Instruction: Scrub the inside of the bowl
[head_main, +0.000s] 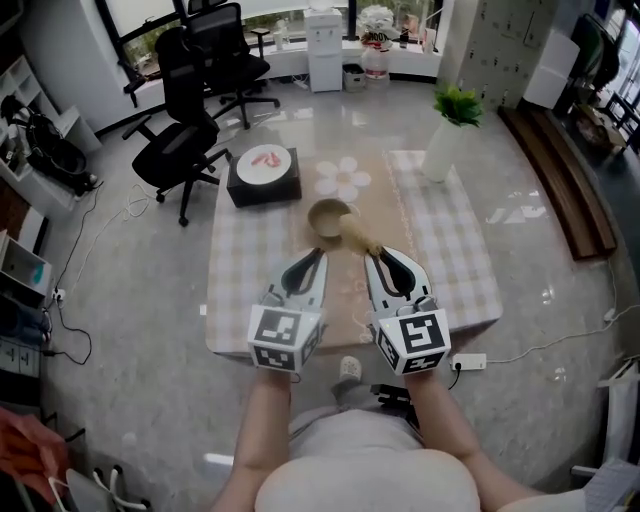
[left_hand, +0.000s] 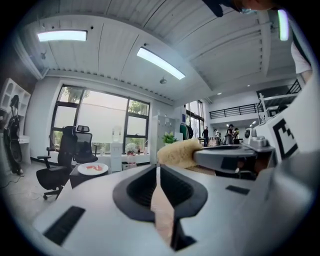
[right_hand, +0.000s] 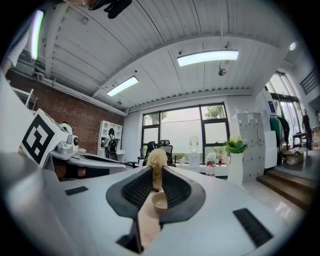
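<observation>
Grippers are held side by side at the lower centre of the head view, above the near edge of a checked table (head_main: 450, 270). The left gripper (head_main: 319, 254) is shut tight, with nothing between its jaws. The right gripper (head_main: 371, 256) is clamped on a tan, fluffy scrubber (head_main: 357, 234), which juts past the jaw tips toward the upper left. Just beyond the scrubber's head, at the middle of the frame, the brown bowl (head_main: 326, 217) is seen upright on the table; whether the scrubber touches its rim cannot be told. Behind the bowl a flower-shaped mat (head_main: 343, 179) is laid. To its left, a plate (head_main: 265, 162) is set on a black box (head_main: 262, 188). At the table's far right corner a white vase (head_main: 440, 150) with a green plant is placed. Black office chairs (head_main: 185, 130) are seen at upper left.
</observation>
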